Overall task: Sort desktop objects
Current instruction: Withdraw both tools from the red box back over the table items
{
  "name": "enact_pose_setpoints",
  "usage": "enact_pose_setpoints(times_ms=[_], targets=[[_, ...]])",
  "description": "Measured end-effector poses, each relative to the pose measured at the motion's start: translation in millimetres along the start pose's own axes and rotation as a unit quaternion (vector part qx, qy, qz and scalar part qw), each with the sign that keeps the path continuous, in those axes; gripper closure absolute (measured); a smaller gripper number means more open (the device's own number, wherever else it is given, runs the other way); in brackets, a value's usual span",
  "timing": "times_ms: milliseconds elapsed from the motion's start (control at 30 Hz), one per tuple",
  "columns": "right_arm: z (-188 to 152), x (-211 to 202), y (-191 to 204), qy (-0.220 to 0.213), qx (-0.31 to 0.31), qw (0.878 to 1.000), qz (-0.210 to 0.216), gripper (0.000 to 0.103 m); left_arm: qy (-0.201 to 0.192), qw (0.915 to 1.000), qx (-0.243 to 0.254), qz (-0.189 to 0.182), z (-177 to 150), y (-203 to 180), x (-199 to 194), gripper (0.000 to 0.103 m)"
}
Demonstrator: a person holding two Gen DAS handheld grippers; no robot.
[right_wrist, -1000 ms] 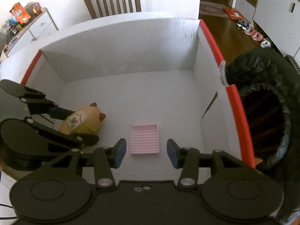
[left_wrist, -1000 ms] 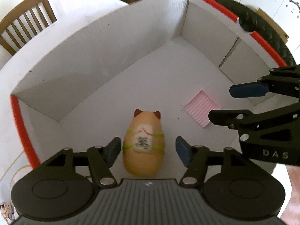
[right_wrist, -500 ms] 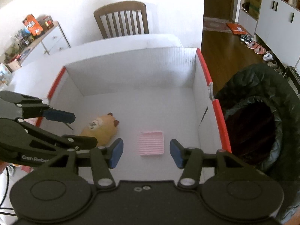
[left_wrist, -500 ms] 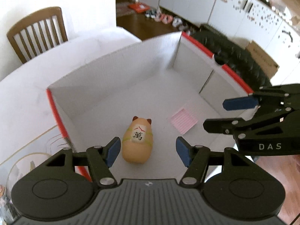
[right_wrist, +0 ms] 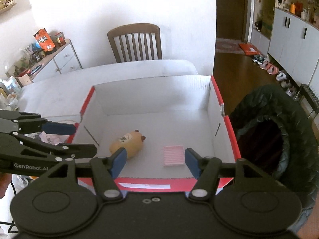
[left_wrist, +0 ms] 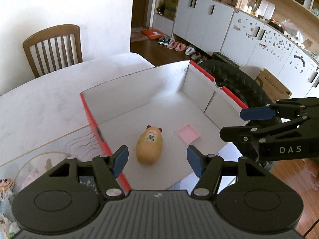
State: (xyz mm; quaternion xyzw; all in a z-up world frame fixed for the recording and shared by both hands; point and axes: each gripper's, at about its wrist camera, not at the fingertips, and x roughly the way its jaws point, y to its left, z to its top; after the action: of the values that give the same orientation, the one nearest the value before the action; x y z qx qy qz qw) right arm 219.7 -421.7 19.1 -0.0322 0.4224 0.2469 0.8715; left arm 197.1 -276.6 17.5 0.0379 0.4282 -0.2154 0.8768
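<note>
Above the red-edged box [left_wrist: 229, 91], the left gripper [left_wrist: 157, 160] hangs with jaws apart, empty; the right gripper [right_wrist: 154, 161] is opening, also empty, over the pink pad [right_wrist: 173, 155].

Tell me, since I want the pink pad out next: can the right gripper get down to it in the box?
Probably yes. The pink pad lies flat and alone on the box floor, apart from the hamster figurine. The right gripper hangs above it, empty, jaws opening. Its flatness may make pinching awkward.

Bright daylight is washing out the white wall [right_wrist: 119, 4]; fisheye distortion is bending edges, corners darkening.
</note>
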Motion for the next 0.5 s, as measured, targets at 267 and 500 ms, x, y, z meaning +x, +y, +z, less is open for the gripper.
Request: enact_pose_setpoints(times_ms=[267, 500], targets=[[-10.5, -16.1, 31.7, -0.030, -0.034, 0.999, -0.005, 0.028, -0.007, 0.9999, -0.003, 0.007, -23.7, 17.1, -27.0, 0.039], [-25.0, -23.0, 62.8, -0.044, -0.027, 0.999, 0.006, 0.023, -0.023, 0.9995, -0.013, 0.014, -48.4, 46.6, -54.2, 0.036]])
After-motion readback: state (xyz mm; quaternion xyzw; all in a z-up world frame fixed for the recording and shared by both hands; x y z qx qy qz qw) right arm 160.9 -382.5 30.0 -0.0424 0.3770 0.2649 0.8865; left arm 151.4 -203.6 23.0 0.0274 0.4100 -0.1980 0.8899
